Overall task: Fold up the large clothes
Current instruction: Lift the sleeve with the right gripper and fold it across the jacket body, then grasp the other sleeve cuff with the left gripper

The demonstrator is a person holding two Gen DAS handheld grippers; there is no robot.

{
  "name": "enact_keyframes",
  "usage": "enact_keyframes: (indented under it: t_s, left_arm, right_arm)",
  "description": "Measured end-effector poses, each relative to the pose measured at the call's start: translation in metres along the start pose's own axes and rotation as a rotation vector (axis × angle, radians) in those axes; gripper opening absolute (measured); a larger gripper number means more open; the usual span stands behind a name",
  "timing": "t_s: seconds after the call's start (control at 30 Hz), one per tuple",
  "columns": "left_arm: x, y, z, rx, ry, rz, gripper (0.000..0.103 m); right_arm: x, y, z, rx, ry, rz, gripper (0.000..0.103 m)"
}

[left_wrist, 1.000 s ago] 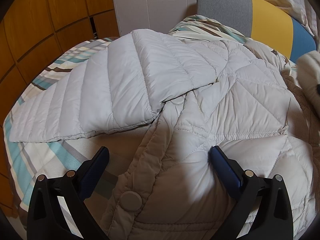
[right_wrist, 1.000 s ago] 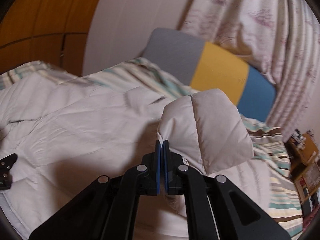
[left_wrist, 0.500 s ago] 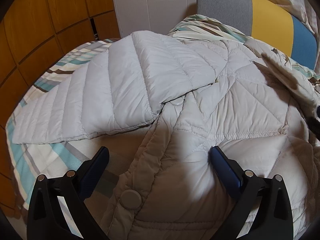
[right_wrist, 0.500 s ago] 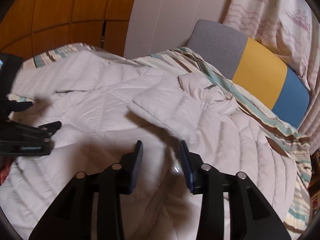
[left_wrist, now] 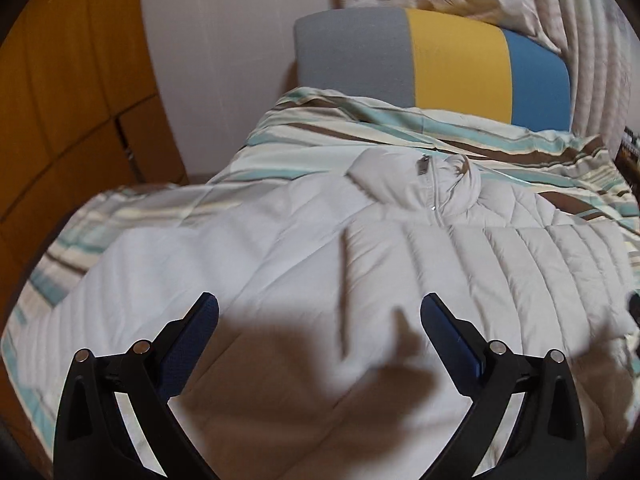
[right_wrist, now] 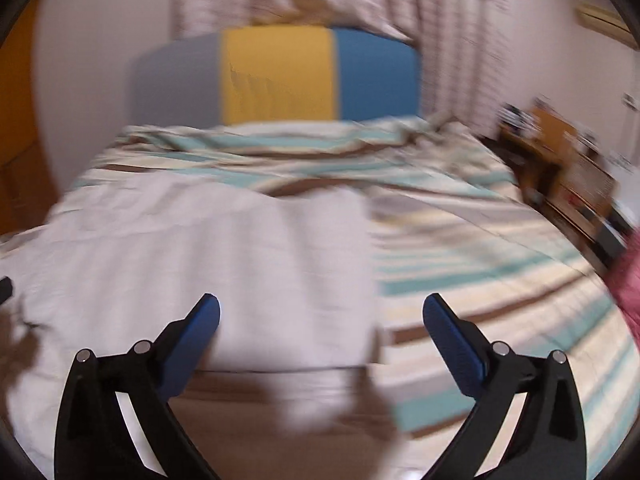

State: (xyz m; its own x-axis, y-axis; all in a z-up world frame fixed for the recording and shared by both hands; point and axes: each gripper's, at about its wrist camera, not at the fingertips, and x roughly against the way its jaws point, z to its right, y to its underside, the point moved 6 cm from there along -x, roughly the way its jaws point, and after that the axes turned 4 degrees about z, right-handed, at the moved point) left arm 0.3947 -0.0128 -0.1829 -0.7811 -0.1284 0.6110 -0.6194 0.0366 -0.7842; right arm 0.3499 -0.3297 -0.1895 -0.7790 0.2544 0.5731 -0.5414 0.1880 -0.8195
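Note:
A large pale grey quilted puffer jacket [left_wrist: 360, 280] lies spread on the striped bed, front up, with its collar and zip [left_wrist: 434, 188] toward the headboard. My left gripper [left_wrist: 320, 316] is open and empty, hovering over the jacket's middle. In the blurred right wrist view the jacket [right_wrist: 200, 264] fills the left half, its right edge near the centre. My right gripper [right_wrist: 320, 316] is open and empty above that edge.
The striped bedsheet [right_wrist: 480, 280] extends to the right of the jacket. A grey, yellow and blue headboard [left_wrist: 452, 64] stands at the far end before curtains. Wooden wardrobe panels [left_wrist: 60, 100] are at the left. A wooden side table [right_wrist: 560, 160] stands far right.
My right gripper let go of the sleeve, opened wide and swung to the jacket's right side. My left gripper stayed open and moved over the jacket's body, facing the collar.

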Motion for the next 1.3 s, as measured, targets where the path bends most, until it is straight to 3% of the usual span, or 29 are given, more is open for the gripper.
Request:
enact_keyframes:
  t_s: [0.17,0.3,0.47,0.57,0.63,0.93,1.1,1.3]
  left_arm:
    - [-0.044,0.028,0.004,-0.029,-0.034,-0.103,0.099]
    - [-0.042,0.042,-0.006,0.01,-0.023,-0.096,0.099]
    - [-0.048,0.046,-0.005,0.002,-0.029,-0.113,0.1]
    - [-0.049,0.05,-0.002,-0.004,-0.033,-0.122,0.1]
    - [-0.051,0.05,0.001,-0.009,-0.036,-0.122,0.1]
    - [-0.054,0.052,0.001,0.003,-0.023,-0.129,0.1]
    - [-0.055,0.052,0.0,0.007,-0.02,-0.13,0.1]
    - [-0.055,0.052,0.001,0.008,-0.019,-0.13,0.1]
  right_arm:
    - [-0.015,-0.003,0.035,-0.091,0.071,-0.052,0.101]
    - [-0.038,-0.019,0.037,-0.076,0.123,-0.038,0.101]
    - [-0.082,-0.018,0.025,0.013,0.193,-0.127,0.101]
    - [-0.11,0.003,0.018,0.04,0.152,-0.208,0.101]
    - [-0.117,0.009,0.021,0.008,0.127,-0.212,0.101]
    - [-0.111,0.01,0.021,0.015,0.146,-0.169,0.101]
    - [-0.076,0.005,0.035,-0.053,0.119,-0.127,0.101]
    - [-0.053,0.026,0.031,-0.042,0.089,-0.167,0.101]
